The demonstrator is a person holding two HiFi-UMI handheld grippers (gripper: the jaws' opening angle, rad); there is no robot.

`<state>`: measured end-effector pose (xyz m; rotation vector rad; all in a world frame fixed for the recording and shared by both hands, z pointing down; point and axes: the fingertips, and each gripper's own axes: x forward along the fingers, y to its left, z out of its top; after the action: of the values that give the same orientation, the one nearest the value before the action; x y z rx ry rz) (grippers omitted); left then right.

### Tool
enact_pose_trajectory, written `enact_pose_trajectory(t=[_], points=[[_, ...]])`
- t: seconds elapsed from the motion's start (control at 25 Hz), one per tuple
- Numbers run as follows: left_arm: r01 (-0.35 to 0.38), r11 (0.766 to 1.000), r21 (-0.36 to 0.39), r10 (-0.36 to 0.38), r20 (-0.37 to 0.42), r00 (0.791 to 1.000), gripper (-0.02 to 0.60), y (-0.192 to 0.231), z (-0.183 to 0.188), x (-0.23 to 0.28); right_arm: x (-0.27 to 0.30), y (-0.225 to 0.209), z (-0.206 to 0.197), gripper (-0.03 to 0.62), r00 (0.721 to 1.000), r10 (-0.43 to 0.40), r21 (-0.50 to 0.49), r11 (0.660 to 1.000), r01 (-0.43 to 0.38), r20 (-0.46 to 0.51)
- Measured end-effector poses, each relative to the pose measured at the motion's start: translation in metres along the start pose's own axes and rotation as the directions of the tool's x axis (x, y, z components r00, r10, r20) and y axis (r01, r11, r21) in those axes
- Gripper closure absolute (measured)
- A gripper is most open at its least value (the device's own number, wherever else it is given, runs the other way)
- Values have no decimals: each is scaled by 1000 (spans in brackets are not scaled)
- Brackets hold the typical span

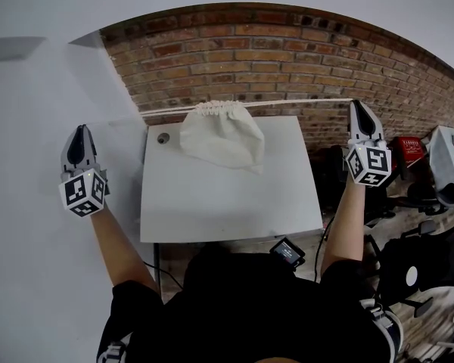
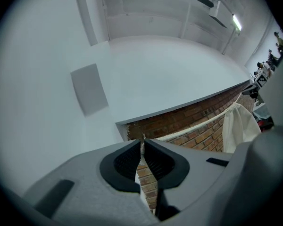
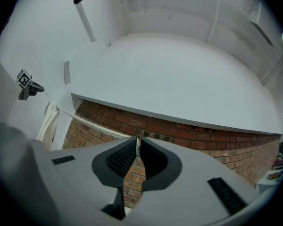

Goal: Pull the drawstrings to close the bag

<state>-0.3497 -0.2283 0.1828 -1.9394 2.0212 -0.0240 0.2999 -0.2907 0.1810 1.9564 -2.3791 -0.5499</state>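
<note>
The left claw is pinching almost closed on one end of the white drawstring, and the cord tip is poking up between its ribbed pads. The right claw is gripping the other end in the same narrow way. From each claw the cord is running taut toward the middle. There the cream cloth bag is hanging from it over the far edge of the white table, in front of the brick wall. The bag's mouth is bunching into tight puckers, so I judge the closing to be at or near its end.

The bag is sagging in soft folds and is probably light, holding little or nothing. Limp cloth like this is giving the claws nothing firm to pull against, so the cord is the sensible place to hold, out near its ends as now. The cord is thin and is likely to slide through the pads if the pinch eases or the pull turns jerky.

Both arms are spreading wide. The left forearm is reaching out well left of the table and the right forearm past its right edge. Both claws are pointing away from the person, the right roughly in line with the bag's mouth and the left a little nearer.
</note>
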Motion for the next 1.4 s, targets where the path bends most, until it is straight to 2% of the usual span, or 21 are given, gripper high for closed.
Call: enact_pose_trajectory(t=[0.24,0.64,0.92,1.2,1.4], points=[[34,999,-18,-34,-19,999,545,-2,-2,6,-1,-1,-1,562,1000,28,11,1000,-28,-7],[63,998,12,-62,-8,998,545,4,13,14,-7,-1,13,562,998,68,2,998,-68,8],[91,995,33,-91,-12,996,545,8,23,18,-15,0,21,562,992,122,48,991,-123,21],[119,993,-24,-119,13,993,545,10,29,17,-17,1,17,560,985,170,26,985,-170,3],[123,992,-18,-123,9,992,545,7,31,15,-22,1,11,560,982,186,23,982,-186,-7]])
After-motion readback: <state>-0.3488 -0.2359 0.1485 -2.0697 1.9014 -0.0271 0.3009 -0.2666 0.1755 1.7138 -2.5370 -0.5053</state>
